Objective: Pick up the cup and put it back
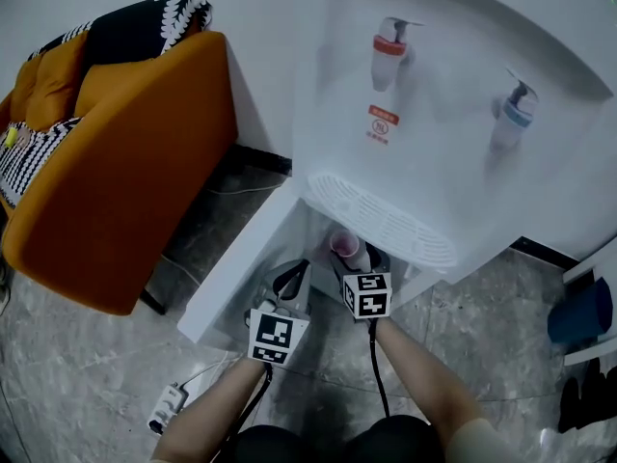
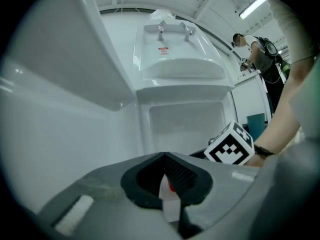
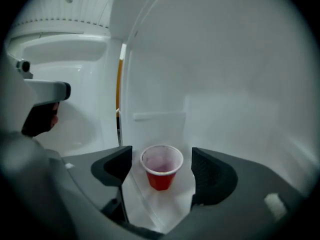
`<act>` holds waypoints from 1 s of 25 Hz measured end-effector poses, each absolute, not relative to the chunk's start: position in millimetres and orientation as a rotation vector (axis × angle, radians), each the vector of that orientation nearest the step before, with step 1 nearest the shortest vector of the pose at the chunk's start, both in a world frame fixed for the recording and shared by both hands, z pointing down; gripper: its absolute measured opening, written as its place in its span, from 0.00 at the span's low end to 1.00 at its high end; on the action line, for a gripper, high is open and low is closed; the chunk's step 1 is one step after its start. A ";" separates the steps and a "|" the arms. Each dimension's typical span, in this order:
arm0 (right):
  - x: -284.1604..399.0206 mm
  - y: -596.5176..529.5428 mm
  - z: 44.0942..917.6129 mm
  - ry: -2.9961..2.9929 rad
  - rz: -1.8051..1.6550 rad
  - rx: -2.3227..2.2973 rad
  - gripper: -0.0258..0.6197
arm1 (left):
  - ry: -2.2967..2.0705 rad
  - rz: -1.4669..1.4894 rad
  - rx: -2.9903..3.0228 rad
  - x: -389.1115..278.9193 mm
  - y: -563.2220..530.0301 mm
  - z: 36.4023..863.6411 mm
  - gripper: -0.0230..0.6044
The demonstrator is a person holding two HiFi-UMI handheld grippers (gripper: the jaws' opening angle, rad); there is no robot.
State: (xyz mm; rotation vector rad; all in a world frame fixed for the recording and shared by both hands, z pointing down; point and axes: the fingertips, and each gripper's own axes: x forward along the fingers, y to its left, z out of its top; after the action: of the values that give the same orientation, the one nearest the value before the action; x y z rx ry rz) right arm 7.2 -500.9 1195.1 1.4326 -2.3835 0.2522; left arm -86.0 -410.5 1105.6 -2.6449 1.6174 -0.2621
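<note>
A red plastic cup [image 3: 161, 167] with a pale inside stands upright on the white floor of the water dispenser's lower compartment [image 1: 318, 234]. My right gripper [image 3: 162, 155] is open. Its two dark pads [image 3: 206, 169] flank the cup with a gap on each side and do not touch it. In the head view the cup [image 1: 344, 244] shows just beyond the right gripper [image 1: 369, 263]. My left gripper [image 2: 165, 159] sits to the left, its pads meeting at the tips with nothing held. In the head view the left gripper [image 1: 291, 280] rests by the open door.
The dispenser's door [image 1: 236, 273] is swung open to the left. Red and blue taps [image 1: 389, 51] and a drip grille [image 1: 381, 222] sit above the compartment. An orange armchair [image 1: 116, 172] stands at left, a power strip [image 1: 166, 409] lies on the floor, and a person [image 2: 260, 54] stands far off.
</note>
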 end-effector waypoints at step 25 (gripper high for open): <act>3.7 -463.5 1192.5 -2.352 0.217 1.269 0.56 | 1.642 -0.385 -2.731 -75.8 -381.3 1101.7 0.04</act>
State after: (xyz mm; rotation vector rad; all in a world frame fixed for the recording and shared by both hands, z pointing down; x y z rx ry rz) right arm 3.7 -463.5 1192.5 1.2687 -2.3522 0.2171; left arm -75.8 -381.3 1101.7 -2.7313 1.6417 -0.3848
